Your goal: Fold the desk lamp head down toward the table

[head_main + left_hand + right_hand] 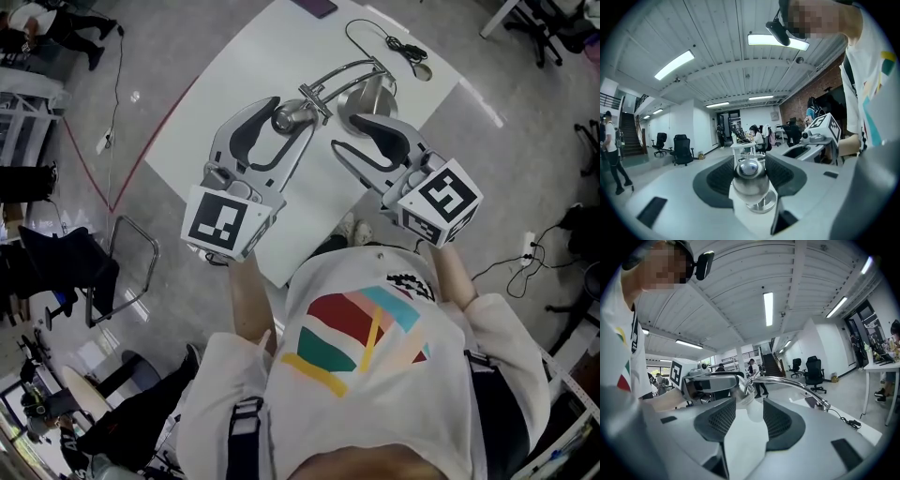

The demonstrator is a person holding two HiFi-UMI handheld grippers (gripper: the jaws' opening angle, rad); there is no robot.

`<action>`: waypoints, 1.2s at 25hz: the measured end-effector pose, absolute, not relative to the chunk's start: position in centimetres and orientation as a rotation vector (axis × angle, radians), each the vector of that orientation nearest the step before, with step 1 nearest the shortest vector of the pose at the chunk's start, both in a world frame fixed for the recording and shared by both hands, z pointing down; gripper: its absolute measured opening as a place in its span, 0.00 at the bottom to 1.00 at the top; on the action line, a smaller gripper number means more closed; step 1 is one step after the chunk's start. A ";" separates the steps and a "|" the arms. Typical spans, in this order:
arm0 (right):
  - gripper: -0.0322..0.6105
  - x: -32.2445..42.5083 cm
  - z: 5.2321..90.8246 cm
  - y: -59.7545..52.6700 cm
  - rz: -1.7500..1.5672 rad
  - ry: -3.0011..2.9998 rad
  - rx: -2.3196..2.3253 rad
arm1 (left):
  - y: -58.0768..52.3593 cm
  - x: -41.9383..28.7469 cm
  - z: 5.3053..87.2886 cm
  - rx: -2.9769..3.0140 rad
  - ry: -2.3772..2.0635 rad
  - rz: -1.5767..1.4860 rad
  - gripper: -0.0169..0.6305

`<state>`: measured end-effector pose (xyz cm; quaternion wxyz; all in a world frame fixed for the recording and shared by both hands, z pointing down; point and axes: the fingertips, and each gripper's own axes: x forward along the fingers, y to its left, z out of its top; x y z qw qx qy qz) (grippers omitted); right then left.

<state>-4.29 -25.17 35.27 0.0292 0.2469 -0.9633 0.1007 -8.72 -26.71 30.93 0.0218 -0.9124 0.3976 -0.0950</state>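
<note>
A chrome desk lamp stands on the white table (234, 103), with its round base (367, 92) and curved arm (352, 67) toward the far side. Its rounded head (287, 117) sits between the pads of my left gripper (291, 117), which is shut on it. The left gripper view shows that head (750, 180) filling the gap between the dark pads. My right gripper (343, 133) hovers just right of the head, over the base's near side. Its jaws stand apart, with only table showing between them in the right gripper view. Beyond its tips run the lamp arm (792, 382) and the held head (740, 389).
The lamp's black cable with a switch (405, 45) lies on the table's far right. A dark flat thing (314, 7) sits at the far edge. A metal chair frame (131, 267) stands on the floor to the left. Office chairs and people are far off.
</note>
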 end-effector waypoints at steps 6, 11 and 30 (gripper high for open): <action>0.31 -4.7 36.0 -25.4 0.329 -2.953 0.780 | -26.2 -9.8 34.9 -2.861 1.274 -0.448 0.42; 0.31 -5.1 36.7 -25.7 0.354 -2.929 0.787 | -26.6 -10.5 39.9 -2.946 1.295 -0.568 0.41; 0.31 -4.7 40.8 -27.3 0.406 -2.775 0.869 | -30.1 -7.5 49.5 -3.127 1.185 -0.750 0.41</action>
